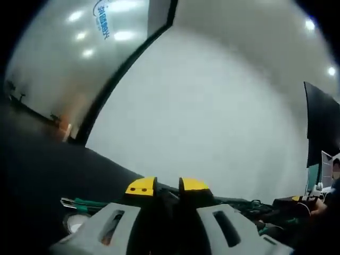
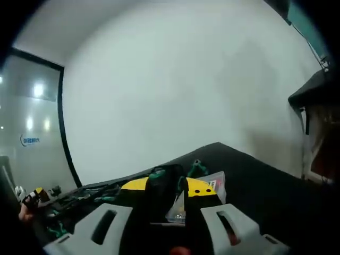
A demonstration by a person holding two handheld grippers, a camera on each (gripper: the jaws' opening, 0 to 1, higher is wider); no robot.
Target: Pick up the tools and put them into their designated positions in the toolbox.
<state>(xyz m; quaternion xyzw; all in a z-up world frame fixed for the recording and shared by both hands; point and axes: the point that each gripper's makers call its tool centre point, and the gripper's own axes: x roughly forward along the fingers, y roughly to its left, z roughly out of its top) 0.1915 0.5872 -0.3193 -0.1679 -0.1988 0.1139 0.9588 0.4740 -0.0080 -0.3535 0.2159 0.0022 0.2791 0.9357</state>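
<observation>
green-handled tools are seen low in the left gripper view, laid on a black table, blurred, with more green tools at lower right. the left gripper sits at bottom centre; its yellow-tipped jaws are held slightly apart with a narrow dark gap and nothing between them. a person's hand is seen at the far right edge.

in the right gripper view, green-handled tools lie at lower left on the black table, and a clear packet with small parts lies just past the jaws. the right gripper has a dark, green-accented tool between its yellow tips; whether it is clamped cannot be told. the toolbox cannot be made out. a white wall fills the background.
</observation>
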